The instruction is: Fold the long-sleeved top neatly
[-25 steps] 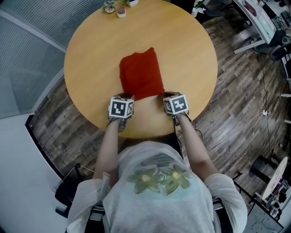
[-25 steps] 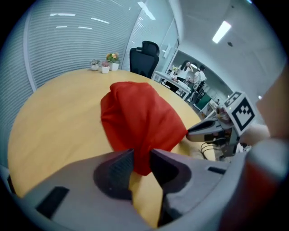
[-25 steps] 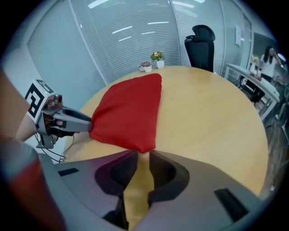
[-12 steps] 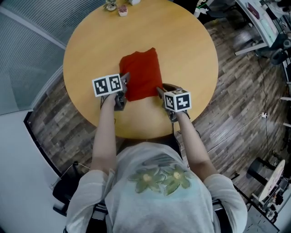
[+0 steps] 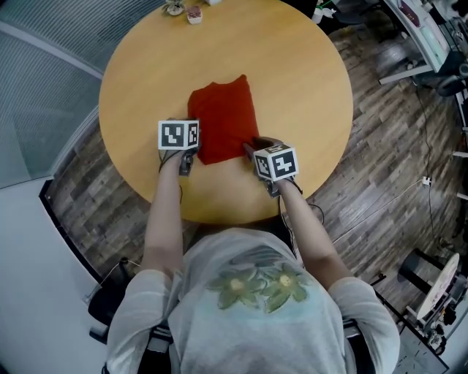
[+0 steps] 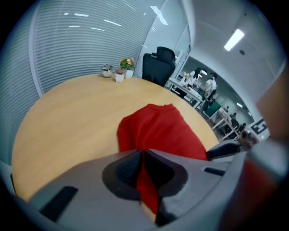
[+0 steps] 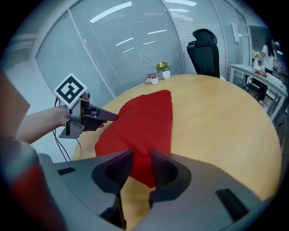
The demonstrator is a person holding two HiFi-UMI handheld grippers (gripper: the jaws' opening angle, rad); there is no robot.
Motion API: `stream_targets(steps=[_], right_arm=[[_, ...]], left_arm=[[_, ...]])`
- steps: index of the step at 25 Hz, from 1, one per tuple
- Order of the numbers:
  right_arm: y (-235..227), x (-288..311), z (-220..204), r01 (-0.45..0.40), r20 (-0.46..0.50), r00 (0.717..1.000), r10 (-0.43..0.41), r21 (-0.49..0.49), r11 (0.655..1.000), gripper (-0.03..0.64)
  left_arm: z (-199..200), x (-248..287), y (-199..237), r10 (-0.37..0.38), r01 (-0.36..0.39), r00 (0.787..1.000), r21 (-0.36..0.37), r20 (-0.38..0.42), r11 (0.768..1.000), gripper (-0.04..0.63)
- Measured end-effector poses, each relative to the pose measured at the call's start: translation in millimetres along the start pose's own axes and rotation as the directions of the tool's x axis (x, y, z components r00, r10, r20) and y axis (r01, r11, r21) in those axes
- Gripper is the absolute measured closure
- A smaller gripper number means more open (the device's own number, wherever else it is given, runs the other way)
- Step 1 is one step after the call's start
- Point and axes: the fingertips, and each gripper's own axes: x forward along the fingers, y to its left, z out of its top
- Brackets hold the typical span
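Red cloth: a long-sleeved top [image 5: 223, 117], folded down to a compact oblong. Lies about the middle of the round wooden table [image 5: 292, 80], a little toward the person's side. Pinched at the near left edge by the left gripper [image 6: 142, 158], jaws just closing and now clenched on a thin fold of the red fabric. Flanked at the near right corner by the right gripper [image 7: 141, 164], jaws just opening and now standing apart, with the corner of the fabric showing in the gap but not pressed: released. Probably gripped on the left to tug that side straight and square up the fold, and let go on the right because that corner already lies flat on the wood. Runs lengthwise away from the person, short near edge between the two grippers, far end toward the small potted plants [image 5: 183, 11] at the far rim. Leans slightly rightward at that far end, with the far right corner rising to a small peak.
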Motion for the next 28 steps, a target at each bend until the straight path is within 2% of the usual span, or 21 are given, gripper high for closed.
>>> stream_targets(steps=[2, 3, 5, 8, 11, 15, 19, 28], right_arm=[[-1, 7, -1, 0.003, -0.011, 1.0, -0.003, -0.014, 1.0, 0.483], [-1, 9, -2, 0.004, -0.013, 1.0, -0.005, -0.018, 1.0, 0.485], [-1, 9, -2, 0.002, -0.014, 1.0, -0.002, -0.018, 1.0, 0.485], [2, 2, 1, -0.025, -0.008, 1.0, 0.025, 0.004, 1.0, 0.483], [5, -12, 11, -0.041, 0.038, 0.999, 0.04, 0.047, 0.998, 0.483], [12, -40, 33, -0.034, 0.146, 0.989, 0.025, 0.055, 0.998, 0.483], [26, -64, 49, -0.027, 0.214, 0.976, 0.028, -0.006, 1.0, 0.483], [60, -117, 71, 0.024, 0.383, 0.924, -0.013, -0.024, 0.999, 0.485]], left_arm=[[-6, 9, 1, 0.037, -0.037, 0.999, 0.047, -0.007, 0.998, 0.572], [-7, 11, 1, 0.042, -0.043, 0.999, 0.046, 0.007, 0.998, 0.572], [-5, 9, 2, 0.043, -0.043, 0.998, 0.001, 0.046, 0.999, 0.564], [-1, -4, 10, 0.056, -0.05, 0.995, -0.076, 0.088, 0.996, 0.479], [5, -26, 15, 0.067, -0.052, 0.988, -0.105, 0.139, 0.993, 0.469], [15, -61, -2, 0.058, -0.04, 0.97, -0.08, 0.238, 0.996, 0.469], [22, -94, -34, 0.032, -0.019, 0.946, -0.043, 0.324, 0.999, 0.469], [12, -140, -92, -0.007, -0.004, 0.906, 0.025, 0.424, 1.0, 0.469]])
